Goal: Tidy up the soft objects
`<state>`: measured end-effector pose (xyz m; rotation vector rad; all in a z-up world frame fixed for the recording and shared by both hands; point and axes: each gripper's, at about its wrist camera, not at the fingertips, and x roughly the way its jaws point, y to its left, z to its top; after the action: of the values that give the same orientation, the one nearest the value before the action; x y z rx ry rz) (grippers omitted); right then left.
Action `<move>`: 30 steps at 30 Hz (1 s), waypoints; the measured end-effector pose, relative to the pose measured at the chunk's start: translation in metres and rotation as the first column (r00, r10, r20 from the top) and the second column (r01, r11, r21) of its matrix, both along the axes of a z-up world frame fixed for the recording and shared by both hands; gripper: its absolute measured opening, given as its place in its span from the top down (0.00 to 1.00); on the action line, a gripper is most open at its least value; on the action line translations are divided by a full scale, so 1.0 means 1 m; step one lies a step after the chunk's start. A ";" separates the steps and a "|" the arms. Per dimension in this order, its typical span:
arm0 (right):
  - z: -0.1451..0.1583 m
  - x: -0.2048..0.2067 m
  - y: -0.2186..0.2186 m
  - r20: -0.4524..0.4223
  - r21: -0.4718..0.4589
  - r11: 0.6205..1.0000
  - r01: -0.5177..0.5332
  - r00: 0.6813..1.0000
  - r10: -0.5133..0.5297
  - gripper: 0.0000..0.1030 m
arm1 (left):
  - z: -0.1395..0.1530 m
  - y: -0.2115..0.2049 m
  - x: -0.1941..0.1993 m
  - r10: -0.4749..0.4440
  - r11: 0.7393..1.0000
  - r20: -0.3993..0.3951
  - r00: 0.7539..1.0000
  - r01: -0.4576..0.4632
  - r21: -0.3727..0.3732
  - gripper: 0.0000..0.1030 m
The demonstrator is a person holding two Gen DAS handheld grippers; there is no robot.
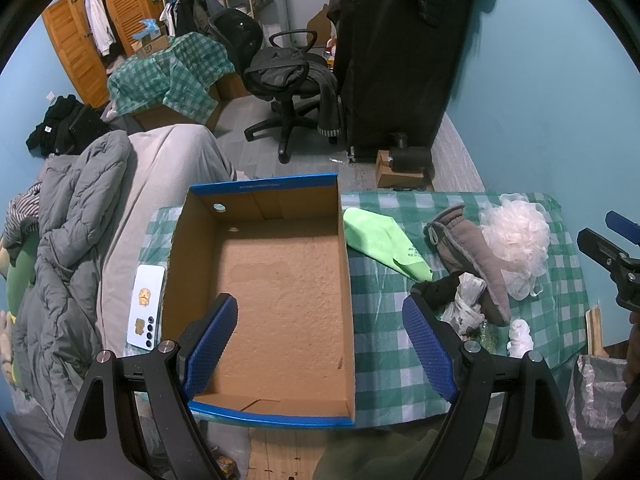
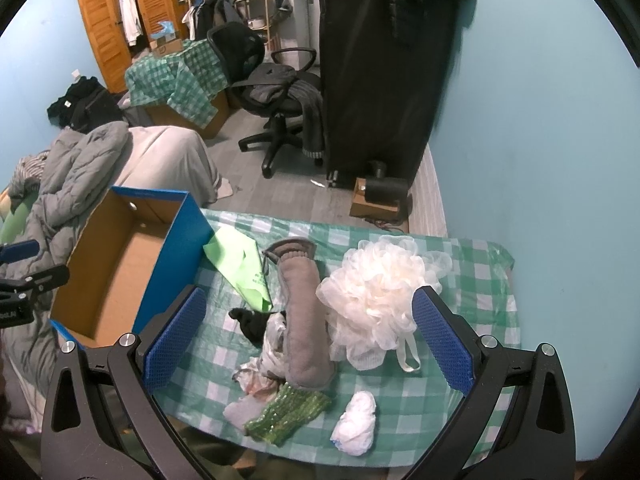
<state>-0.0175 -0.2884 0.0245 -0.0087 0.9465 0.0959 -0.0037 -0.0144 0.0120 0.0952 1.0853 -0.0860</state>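
A blue cardboard box (image 1: 264, 300) with a bare brown inside sits open at the left end of a table covered in a green checked cloth (image 2: 460, 396). The left gripper (image 1: 320, 344) hangs over the near part of the box, its blue-padded fingers (image 1: 212, 344) spread wide and gripping nothing. The right gripper (image 2: 308, 344) hangs over the heap of soft things to the right of the box, its fingers (image 2: 444, 344) also spread wide and empty.

The soft things all lie on the cloth outside the box. A light green cloth (image 2: 236, 264) lies just beside the box's right wall. A long grey sock (image 2: 304, 308) stretches toward the near edge, and a pale bath puff (image 2: 372, 300) touches its right side, with a cord loop trailing at the front. A small black piece of fabric (image 2: 250, 322) lies left of the sock, next to a crumpled white plastic bag (image 2: 268, 354) partly under the sock. At the near edge lie a shiny green sponge-like piece (image 2: 288, 412) and a small white wad (image 2: 356, 420), apart from each other.

A white phone (image 1: 145, 308) lies on the table to the left of the box
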 end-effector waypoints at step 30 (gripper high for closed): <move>-0.043 0.045 -0.068 -0.107 -0.015 0.999 0.035 0.994 -0.036 0.02 | -0.026 -0.073 0.040 -0.109 0.993 -0.062 0.992 0.111 0.031 0.17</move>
<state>0.0274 -0.3562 -0.0182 0.0017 1.0545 0.0579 0.0366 -0.0874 -0.0138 0.1843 1.1419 -0.1705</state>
